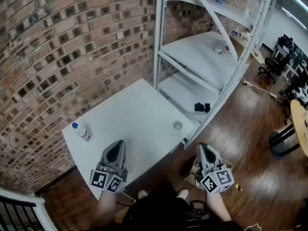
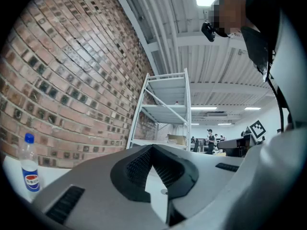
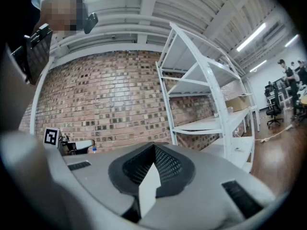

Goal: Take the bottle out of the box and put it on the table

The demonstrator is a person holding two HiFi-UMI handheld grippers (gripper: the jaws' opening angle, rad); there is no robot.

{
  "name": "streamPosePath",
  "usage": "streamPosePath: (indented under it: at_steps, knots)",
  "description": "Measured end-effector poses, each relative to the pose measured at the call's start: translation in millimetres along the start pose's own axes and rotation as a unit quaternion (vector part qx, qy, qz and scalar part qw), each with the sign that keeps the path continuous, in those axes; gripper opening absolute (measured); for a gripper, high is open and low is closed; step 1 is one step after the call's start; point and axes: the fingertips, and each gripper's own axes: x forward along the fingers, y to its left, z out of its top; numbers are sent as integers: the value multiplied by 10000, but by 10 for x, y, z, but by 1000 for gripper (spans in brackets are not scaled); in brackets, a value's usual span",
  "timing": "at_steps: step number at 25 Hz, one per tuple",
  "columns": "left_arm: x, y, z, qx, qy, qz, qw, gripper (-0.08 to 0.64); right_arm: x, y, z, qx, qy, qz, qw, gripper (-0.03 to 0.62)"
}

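Observation:
A clear plastic bottle (image 1: 83, 133) with a blue cap and a red-and-blue label stands upright near the left end of the white table (image 1: 139, 105). In the left gripper view the bottle (image 2: 29, 172) is at the far left, in front of the brick wall. My left gripper (image 1: 115, 154) hovers over the table's near edge, to the right of the bottle; its jaws meet with nothing between them (image 2: 152, 150). My right gripper (image 1: 206, 154) is held off the table's right side above the floor, shut and empty (image 3: 153, 148). Brown cardboard (image 1: 191, 170) shows below it; no whole box can be made out.
A small grey disc (image 1: 178, 125) lies near the table's right corner. A white metal shelf rack (image 1: 211, 57) stands behind the table, with black items (image 1: 202, 107) on its lowest shelf. The brick wall (image 1: 72, 42) runs along the table's far side. Office chairs (image 1: 267, 69) stand at the right.

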Motion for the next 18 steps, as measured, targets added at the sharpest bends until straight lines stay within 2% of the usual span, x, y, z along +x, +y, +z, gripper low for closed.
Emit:
streamPosePath:
  at_steps: [10,18]
  knots:
    - [942,-1254,-339,-9,204,-539,9983,-6,-714,-1424,322,77,-256,-566,9980,5]
    - [1695,-2382,-911,-12,627,-1335,9891,-6,-1520,-2628,275,406,-377,-1574,9860,5]
